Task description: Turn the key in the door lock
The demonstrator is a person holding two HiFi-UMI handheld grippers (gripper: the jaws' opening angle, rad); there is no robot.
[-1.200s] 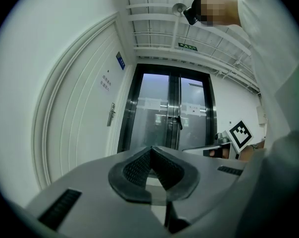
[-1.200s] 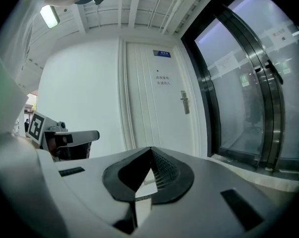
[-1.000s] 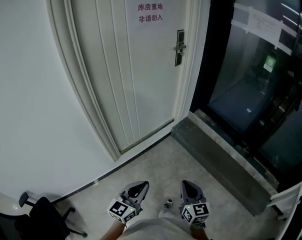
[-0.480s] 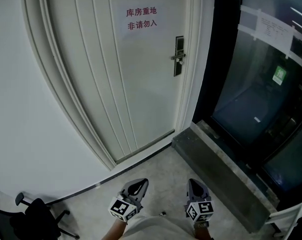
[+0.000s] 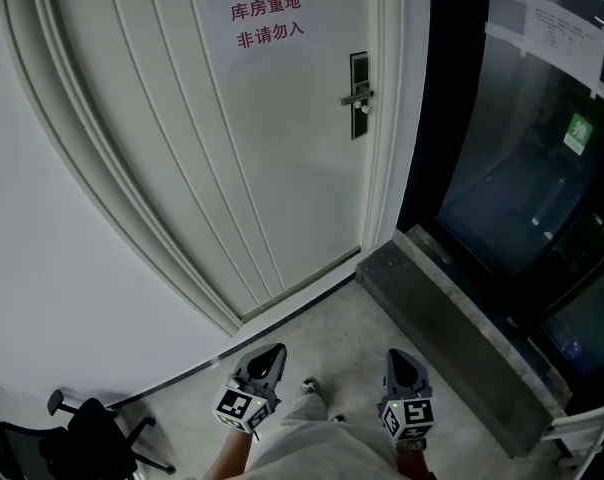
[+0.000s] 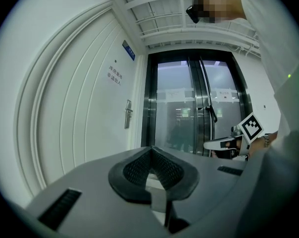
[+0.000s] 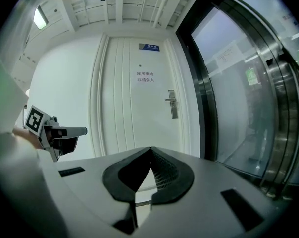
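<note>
A white panelled door [image 5: 282, 148] stands ahead, shut. On its right side is a dark lock plate with a silver lever handle [image 5: 358, 95], also seen small in the left gripper view [image 6: 127, 114] and in the right gripper view [image 7: 172, 104]. From this far I can make out no key. My left gripper [image 5: 267, 356] and right gripper [image 5: 399, 360] are held low and side by side, far short of the door. Both are shut and empty, left [image 6: 150, 149] and right [image 7: 150, 149].
A notice in red letters [image 5: 269, 22] hangs on the door. Dark glass doors [image 5: 522, 168] fill the right, behind a raised stone step [image 5: 452, 333]. A black office chair [image 5: 77, 438] stands at the lower left by the white wall. My trouser leg and shoe [image 5: 307, 388] show between the grippers.
The door and lock have grown larger and nearer in the head view. Both grippers have travelled forward with me, still shut, low and side by side.
</note>
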